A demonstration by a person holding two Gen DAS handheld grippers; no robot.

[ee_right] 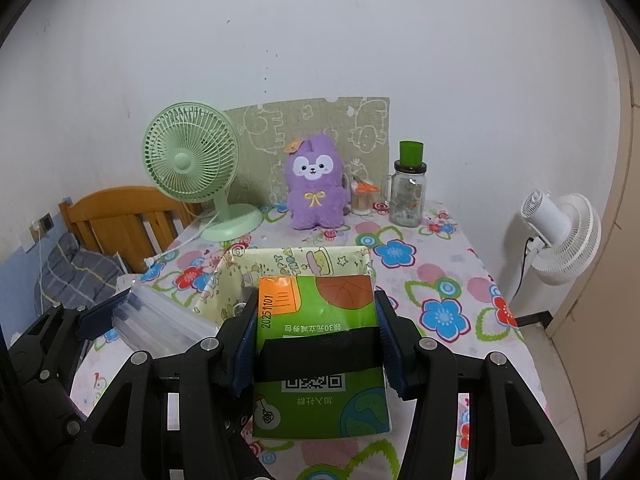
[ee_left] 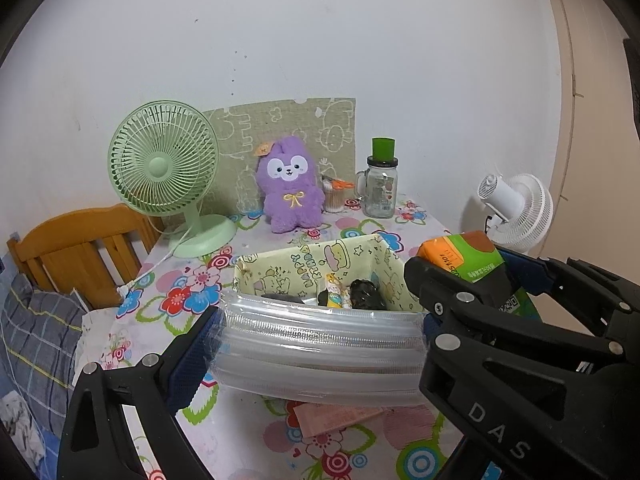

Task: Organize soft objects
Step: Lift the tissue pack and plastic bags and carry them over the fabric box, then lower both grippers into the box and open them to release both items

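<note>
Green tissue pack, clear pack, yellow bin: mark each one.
green tissue pack point(ee_right: 320, 312): right wrist view, its printed top face between the jaws.
clear pack point(ee_left: 320, 344): left wrist view, middle of its ribbed front.
yellow bin point(ee_left: 304, 264): left wrist view, inner back wall.

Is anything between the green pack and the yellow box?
Nothing visible. The right tool holds the green pack just short of the yellow box, whose open top is clear; the left tool's clear pack sits off to the side.
</note>
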